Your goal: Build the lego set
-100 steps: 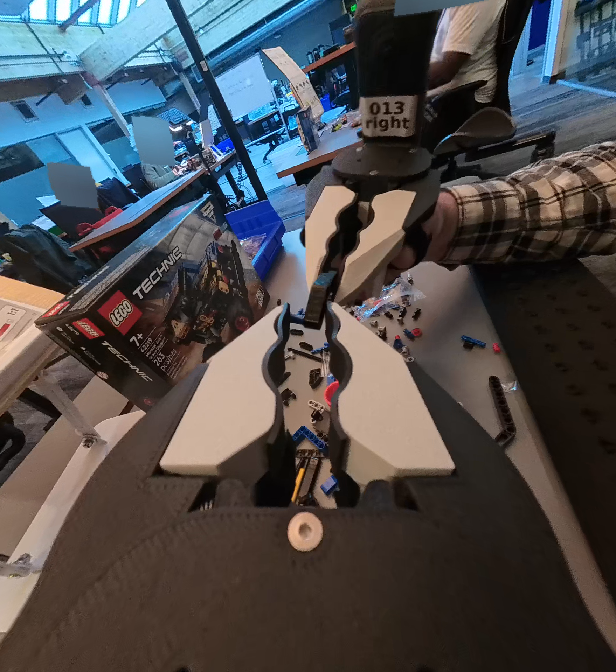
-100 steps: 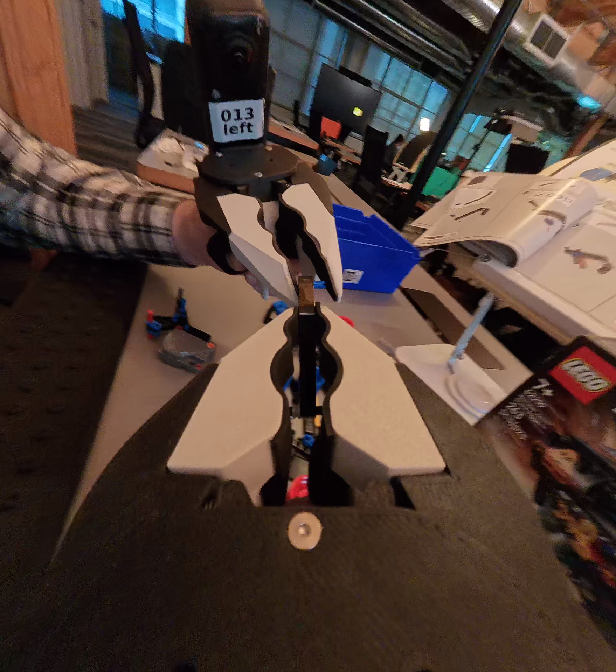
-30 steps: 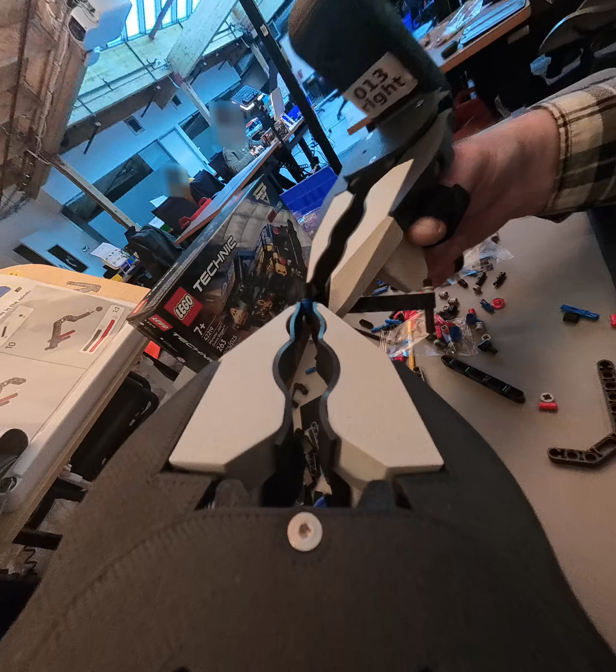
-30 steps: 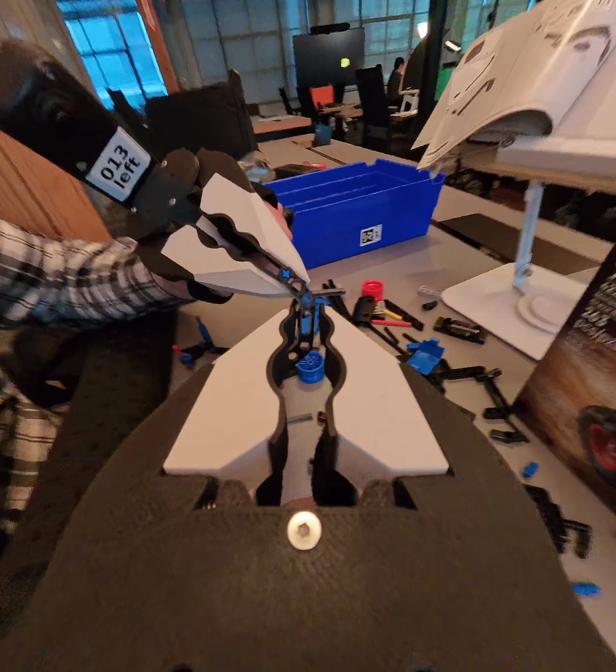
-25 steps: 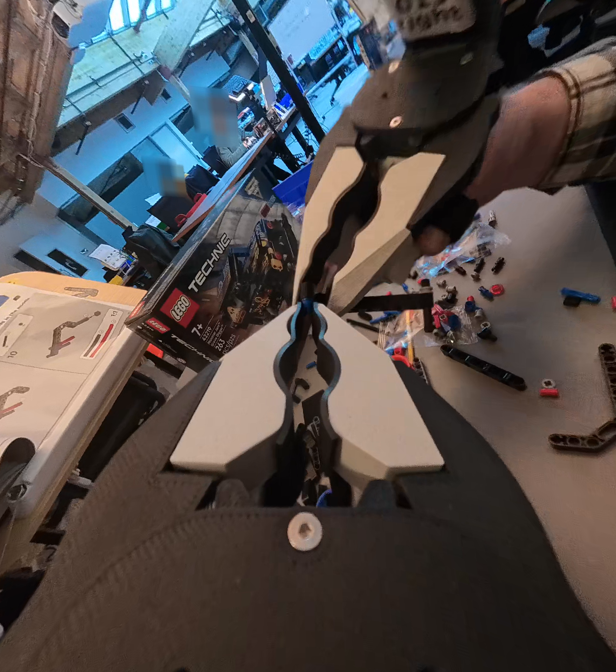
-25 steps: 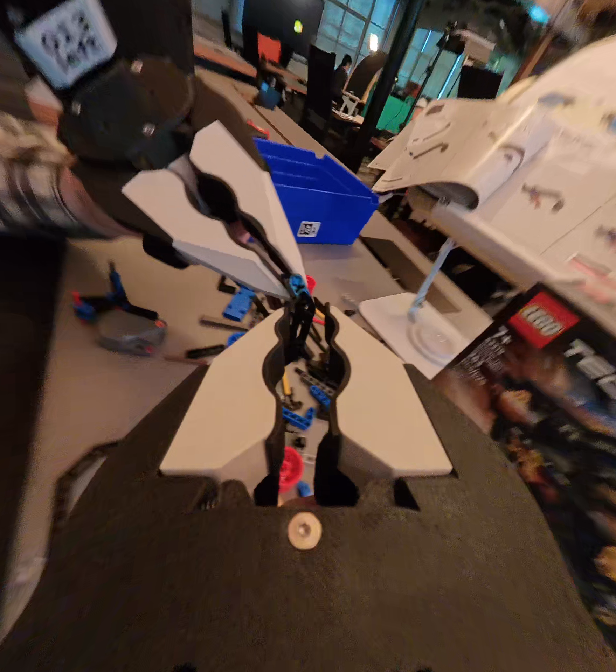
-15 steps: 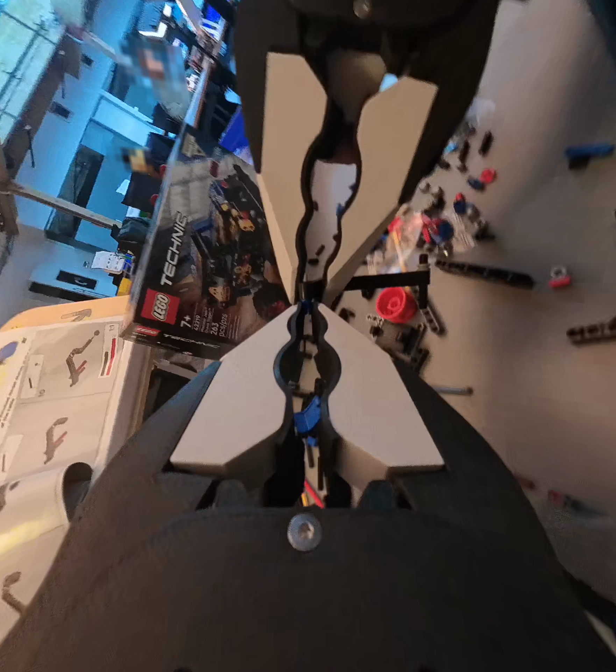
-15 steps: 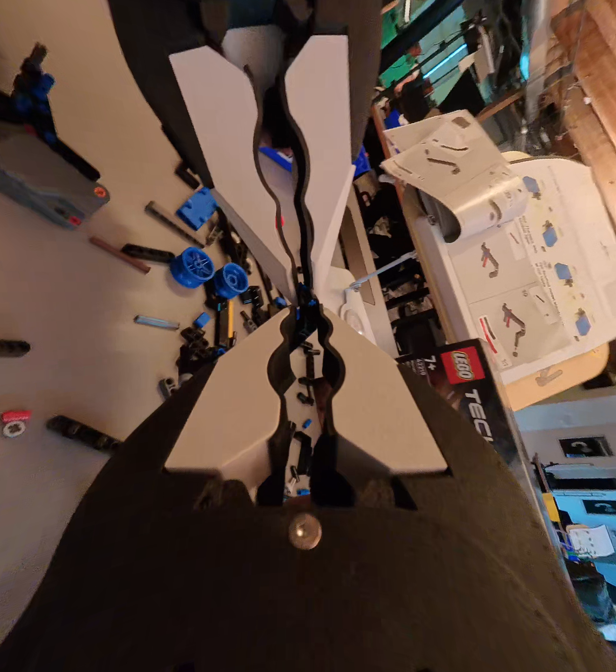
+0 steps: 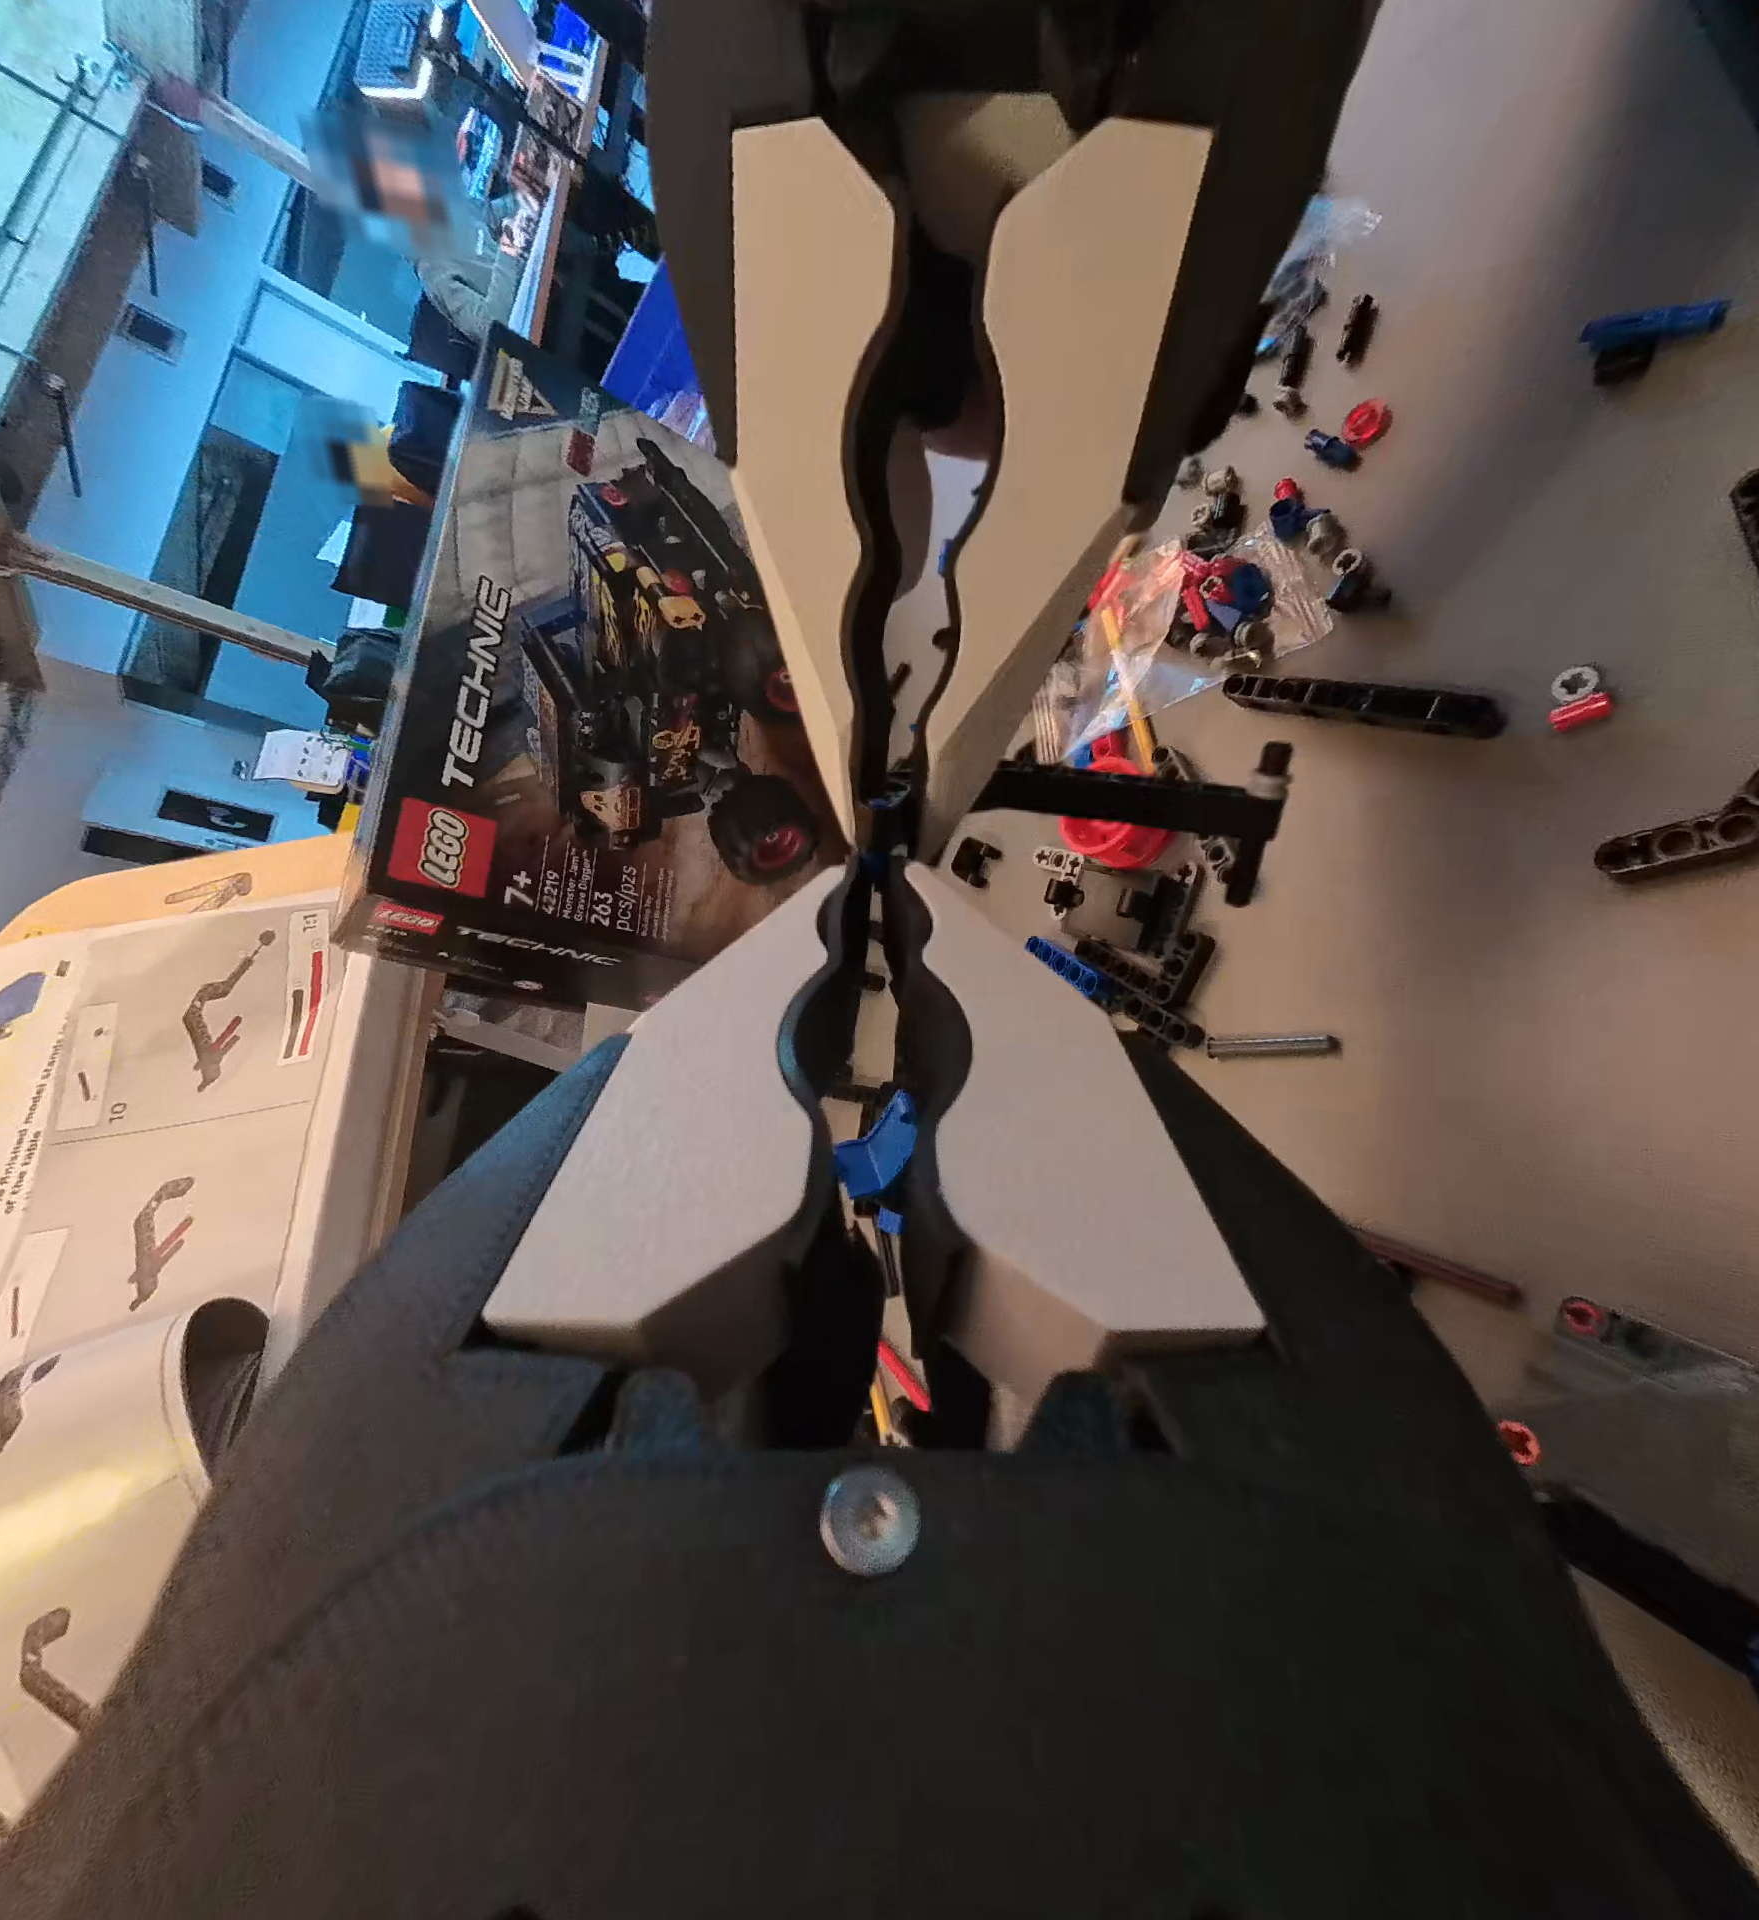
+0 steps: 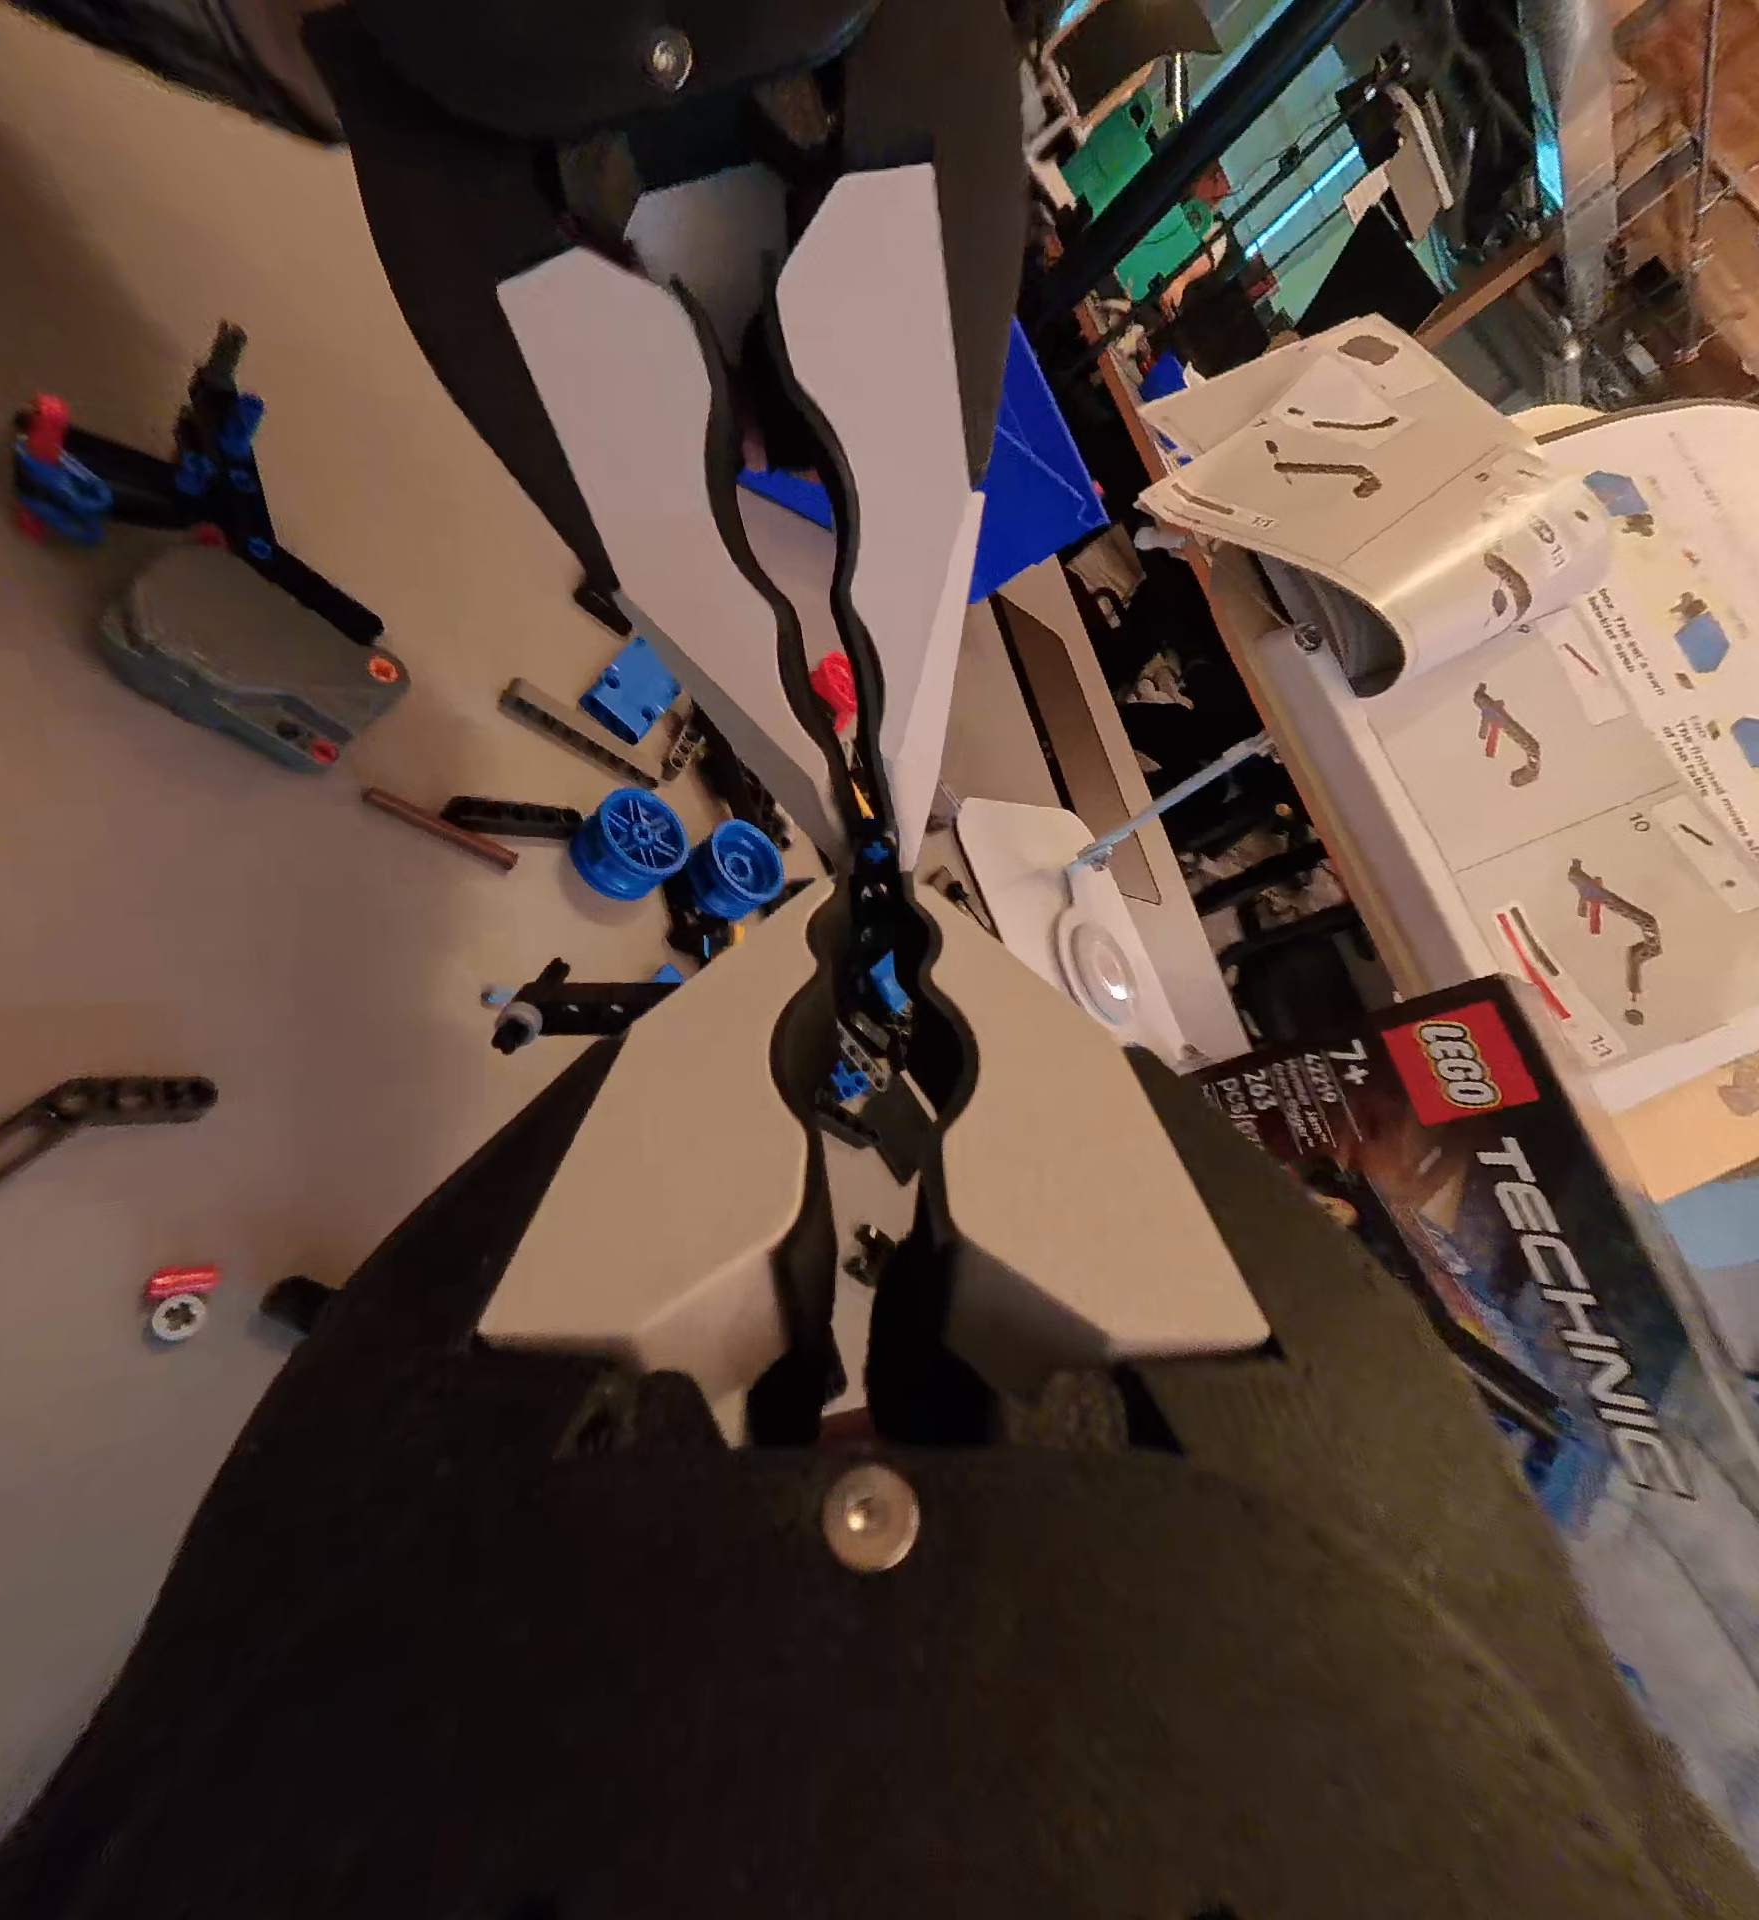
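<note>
In the left wrist view, the left gripper point(image 9: 880, 868) is seen pinching a small blue pin tip-to-tip against the right gripper point(image 9: 890, 790), whose fingers are closed on a black beam point(image 9: 1124, 795) hanging above the loose parts beside the set box point(image 9: 584, 707). Printed branding shows on that box; most pieces lie unassembled, so the build is judged early. In the right wrist view, the right gripper point(image 10: 870, 894) meets the left gripper point(image 10: 870, 831); a small subassembly point(image 10: 179, 478) lies far left of the set box point(image 10: 1477, 1164), an open instruction booklet point(image 10: 1581, 727) above it.
</note>
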Demonstrator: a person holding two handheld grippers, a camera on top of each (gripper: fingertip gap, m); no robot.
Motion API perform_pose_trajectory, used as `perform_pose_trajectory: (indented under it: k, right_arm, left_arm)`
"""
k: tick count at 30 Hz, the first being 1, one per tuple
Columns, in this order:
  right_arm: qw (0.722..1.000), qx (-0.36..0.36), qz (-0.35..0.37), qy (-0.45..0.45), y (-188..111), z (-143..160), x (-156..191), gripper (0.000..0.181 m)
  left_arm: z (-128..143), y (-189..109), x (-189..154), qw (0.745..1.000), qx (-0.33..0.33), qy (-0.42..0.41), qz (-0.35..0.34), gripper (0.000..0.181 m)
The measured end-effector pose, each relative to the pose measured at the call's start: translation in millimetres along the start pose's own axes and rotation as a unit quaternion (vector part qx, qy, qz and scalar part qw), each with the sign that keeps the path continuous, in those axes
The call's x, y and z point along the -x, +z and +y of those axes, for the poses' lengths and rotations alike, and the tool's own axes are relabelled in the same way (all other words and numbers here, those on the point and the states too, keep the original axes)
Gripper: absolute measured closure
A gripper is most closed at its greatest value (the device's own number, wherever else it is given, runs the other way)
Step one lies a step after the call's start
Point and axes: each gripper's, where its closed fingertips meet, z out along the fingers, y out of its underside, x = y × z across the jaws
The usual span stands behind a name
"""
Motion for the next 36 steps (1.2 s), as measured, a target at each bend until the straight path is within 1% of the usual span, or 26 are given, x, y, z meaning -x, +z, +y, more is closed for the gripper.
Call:
perform_pose_trajectory:
  k: [2, 5, 6, 7, 8, 9, 10, 11, 13, 15, 16, 19, 21, 23, 24, 25, 27, 28, 30, 32, 34, 36]
  right_arm:
    - [1.000, -0.004, -0.006, 0.003, -1, -1, 2, 0.178]
    - [0.999, -0.026, -0.022, 0.040, -5, -4, 1, 0.178]
    - [0.998, -0.040, -0.019, 0.048, -10, -9, -3, 0.177]
    - [0.995, -0.067, -0.014, 0.069, -18, -17, -10, 0.178]
    - [0.994, -0.073, -0.004, 0.083, -23, -17, -18, 0.177]
    - [0.996, -0.052, -0.002, 0.073, -19, -7, -18, 0.176]
    - [0.997, -0.040, -0.016, 0.067, -12, 0, -12, 0.177]
    - [0.996, -0.039, -0.036, 0.068, -8, 0, -5, 0.177]
    - [0.993, -0.048, -0.054, 0.097, -11, 1, -4, 0.177]
    - [0.992, -0.045, -0.048, 0.111, -15, 8, -12, 0.177]
    - [0.991, -0.044, -0.052, 0.116, -17, 10, -13, 0.177]
    - [0.989, -0.033, -0.068, 0.128, -16, 17, -11, 0.177]
    - [0.989, -0.022, -0.079, 0.127, -14, 22, -6, 0.177]
    - [0.988, -0.011, -0.090, 0.126, -12, 28, -2, 0.177]
    - [0.988, -0.002, -0.096, 0.123, -11, 31, 1, 0.177]
    - [0.987, 0.003, -0.102, 0.121, -10, 33, 5, 0.177]
    - [0.987, 0.006, -0.109, 0.117, -8, 33, 9, 0.177]
    - [0.987, 0.006, -0.108, 0.114, -7, 33, 9, 0.177]
    - [0.988, -0.010, -0.104, 0.117, -8, 27, 7, 0.177]
    - [0.988, -0.038, -0.090, 0.116, -11, 17, 1, 0.177]
    - [0.989, -0.069, -0.076, 0.109, -16, 6, -4, 0.177]
    - [0.990, -0.091, -0.061, 0.092, -20, -4, -8, 0.177]
  left_arm:
    - [1, 0, -2, 1.000, -0.002, -0.002, 0.004, 0.181]
    - [0, -1, 0, 1.000, -0.004, -0.007, 0.002, 0.181]
    - [21, -1, 7, 0.999, 0.047, 0.005, -0.016, 0.181]
    - [45, -4, 12, 0.997, 0.074, -0.005, -0.024, 0.181]
    - [49, -9, 17, 0.997, 0.058, -0.046, -0.021, 0.181]
    - [33, -14, 25, 0.998, 0.039, -0.041, -0.034, 0.181]
    - [15, -14, 30, 0.999, 0.023, -0.026, -0.042, 0.181]
    - [9, -9, 26, 0.999, 0.021, -0.027, -0.030, 0.181]
    - [29, 4, -2, 0.998, 0.046, -0.031, 0.034, 0.181]
    - [29, 6, -33, 0.991, 0.043, -0.069, 0.110, 0.180]
    - [28, 7, -42, 0.987, 0.046, -0.076, 0.132, 0.180]
    - [28, 15, -75, 0.975, 0.061, -0.069, 0.201, 0.180]
    - [32, 21, -94, 0.969, 0.079, -0.050, 0.231, 0.179]
    - [36, 24, -109, 0.961, 0.092, -0.052, 0.256, 0.177]
    - [39, 25, -114, 0.958, 0.095, -0.056, 0.265, 0.174]
    - [40, 25, -115, 0.957, 0.096, -0.059, 0.268, 0.174]
    - [39, 26, -112, 0.957, 0.094, -0.069, 0.266, 0.162]
    - [39, 26, -110, 0.958, 0.093, -0.076, 0.262, 0.158]
    - [36, 25, -102, 0.958, 0.078, -0.108, 0.253, 0.150]
    - [22, 21, -90, 0.950, 0.033, -0.176, 0.256, 0.145]
    - [4, 15, -76, 0.930, -0.025, -0.251, 0.268, 0.140]
    - [-15, 6, -69, 0.892, -0.082, -0.325, 0.302, 0.133]
